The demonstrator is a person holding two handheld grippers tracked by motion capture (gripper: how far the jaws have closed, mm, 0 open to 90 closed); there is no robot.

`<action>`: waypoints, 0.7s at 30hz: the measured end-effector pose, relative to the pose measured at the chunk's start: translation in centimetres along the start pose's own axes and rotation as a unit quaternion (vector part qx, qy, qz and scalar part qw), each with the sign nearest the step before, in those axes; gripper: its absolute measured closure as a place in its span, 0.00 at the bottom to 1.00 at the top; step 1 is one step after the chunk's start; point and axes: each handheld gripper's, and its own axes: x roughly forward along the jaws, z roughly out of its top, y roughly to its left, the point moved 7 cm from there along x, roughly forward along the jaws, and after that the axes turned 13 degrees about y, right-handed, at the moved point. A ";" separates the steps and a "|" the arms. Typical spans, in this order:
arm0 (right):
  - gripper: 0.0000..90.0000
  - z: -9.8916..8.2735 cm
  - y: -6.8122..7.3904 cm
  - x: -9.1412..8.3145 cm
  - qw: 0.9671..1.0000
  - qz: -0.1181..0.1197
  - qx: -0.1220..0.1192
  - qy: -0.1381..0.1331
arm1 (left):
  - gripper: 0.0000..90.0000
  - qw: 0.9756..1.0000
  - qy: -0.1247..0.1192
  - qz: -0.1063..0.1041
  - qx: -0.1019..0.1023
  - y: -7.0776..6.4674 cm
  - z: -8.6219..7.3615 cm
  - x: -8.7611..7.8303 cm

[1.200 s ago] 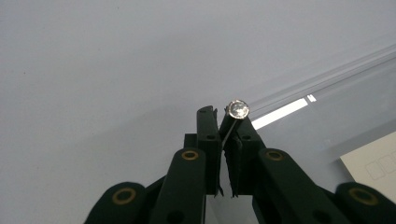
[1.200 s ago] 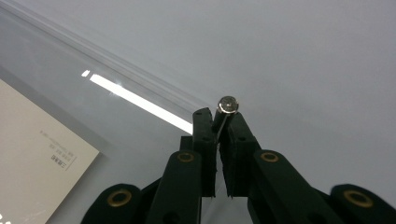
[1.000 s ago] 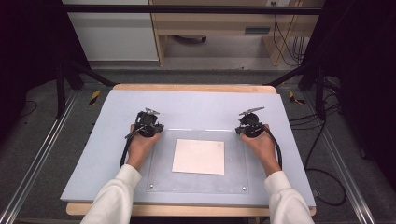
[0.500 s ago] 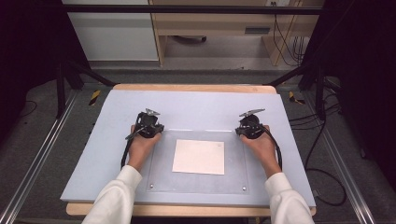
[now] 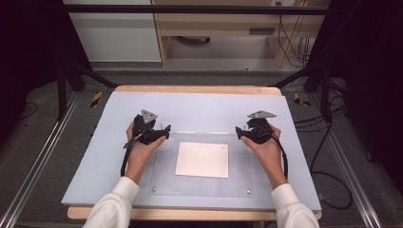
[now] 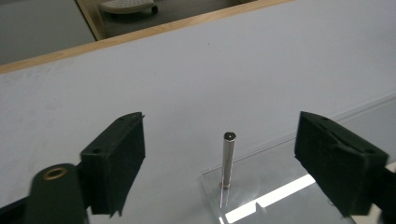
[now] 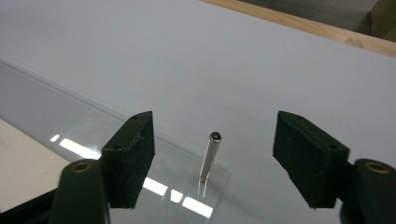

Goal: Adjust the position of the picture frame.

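Both grippers have just been opening: left gripper (image 6: 219, 163) and right gripper (image 7: 212, 161) now straddle upright metal pins (image 6: 228, 159) untouched.

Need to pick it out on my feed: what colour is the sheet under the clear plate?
The sheet is plain cream-white with no pattern, seen best in the high view.

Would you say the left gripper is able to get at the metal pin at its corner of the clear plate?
Probably yes: the pin stands upright between the left gripper's open jaws, untouched, nothing blocking.
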 end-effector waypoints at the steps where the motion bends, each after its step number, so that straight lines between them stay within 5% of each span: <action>1: 0.27 -0.1 0.1 0.0 1.000 0.002 0.001 0.000 | 0.11 1.000 0.000 -0.005 0.007 -0.1 -0.1 0.0; 7: 0.23 -0.7 0.2 0.2 1.000 0.009 0.006 0.010 | 0.09 1.000 -0.011 -0.011 0.011 -0.3 0.2 -0.4; 15: 0.47 -0.9 0.5 -0.7 0.999 -0.028 -0.031 -0.019 | 0.21 0.999 -0.034 0.005 0.011 -0.5 0.0 -1.2; 21: 0.62 -0.9 0.5 0.0 0.999 -0.037 -0.031 -0.018 | 0.39 0.999 -0.041 0.011 -0.004 -0.1 -0.7 -0.8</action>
